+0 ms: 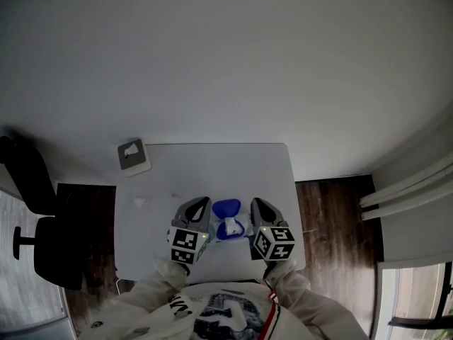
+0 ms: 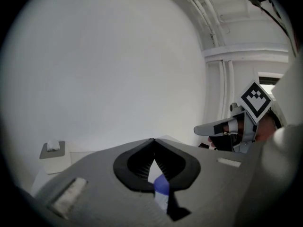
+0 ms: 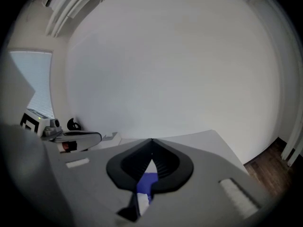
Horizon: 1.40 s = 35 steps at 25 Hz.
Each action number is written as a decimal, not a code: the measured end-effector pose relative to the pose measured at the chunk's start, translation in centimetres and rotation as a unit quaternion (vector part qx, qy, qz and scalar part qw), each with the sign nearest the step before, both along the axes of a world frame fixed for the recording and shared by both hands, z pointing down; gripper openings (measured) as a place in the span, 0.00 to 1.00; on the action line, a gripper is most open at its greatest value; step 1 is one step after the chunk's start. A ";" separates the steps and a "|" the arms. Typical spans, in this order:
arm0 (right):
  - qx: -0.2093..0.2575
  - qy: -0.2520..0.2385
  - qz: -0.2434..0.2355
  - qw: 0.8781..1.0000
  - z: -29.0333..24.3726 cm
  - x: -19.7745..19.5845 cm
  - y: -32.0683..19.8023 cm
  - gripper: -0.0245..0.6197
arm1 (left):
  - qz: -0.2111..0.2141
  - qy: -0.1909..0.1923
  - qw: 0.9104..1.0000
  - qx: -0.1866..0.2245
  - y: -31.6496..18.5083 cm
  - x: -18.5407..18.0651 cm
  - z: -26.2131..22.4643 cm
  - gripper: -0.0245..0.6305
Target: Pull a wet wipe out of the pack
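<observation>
The wipe pack (image 1: 227,220) lies near the front edge of the white table (image 1: 212,168). Its blue lid stands open and a white wipe (image 1: 231,226) pokes up from the opening. My left gripper (image 1: 201,204) sits just left of the pack and my right gripper (image 1: 257,204) just right of it, neither touching it. Both are shut with nothing between the jaws. In the left gripper view the jaw tips (image 2: 153,141) meet, and the blue lid (image 2: 161,186) shows through the gap below. In the right gripper view the tips (image 3: 151,141) also meet above the pack (image 3: 148,181).
A small grey holder (image 1: 133,154) with a white piece in it sits at the table's back left corner. A black office chair (image 1: 39,218) stands to the left on the dark wood floor. A white wall rises behind the table.
</observation>
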State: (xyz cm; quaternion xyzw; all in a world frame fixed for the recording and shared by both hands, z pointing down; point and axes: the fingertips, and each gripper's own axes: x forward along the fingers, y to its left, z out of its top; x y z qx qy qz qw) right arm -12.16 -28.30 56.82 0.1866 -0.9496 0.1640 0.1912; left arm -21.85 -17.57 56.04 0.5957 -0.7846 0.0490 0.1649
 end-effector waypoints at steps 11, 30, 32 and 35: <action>-0.019 0.012 -0.046 0.999 1.8 -2.1 -0.5 0.05 | -0.039 0.007 0.999 -0.023 0.0 -0.6 1.9 0.04; -0.078 0.018 -0.104 0.991 5.0 -3.2 -1.1 0.10 | -0.088 0.006 0.993 -0.080 0.1 -0.2 4.1 0.04; -0.077 0.027 -0.113 0.990 5.4 -2.8 -0.8 0.11 | -0.090 0.010 0.993 -0.080 0.2 0.1 4.3 0.04; -0.083 0.041 -0.135 0.987 6.1 -2.3 0.1 0.18 | -0.089 0.006 0.993 -0.078 0.0 0.4 4.1 0.04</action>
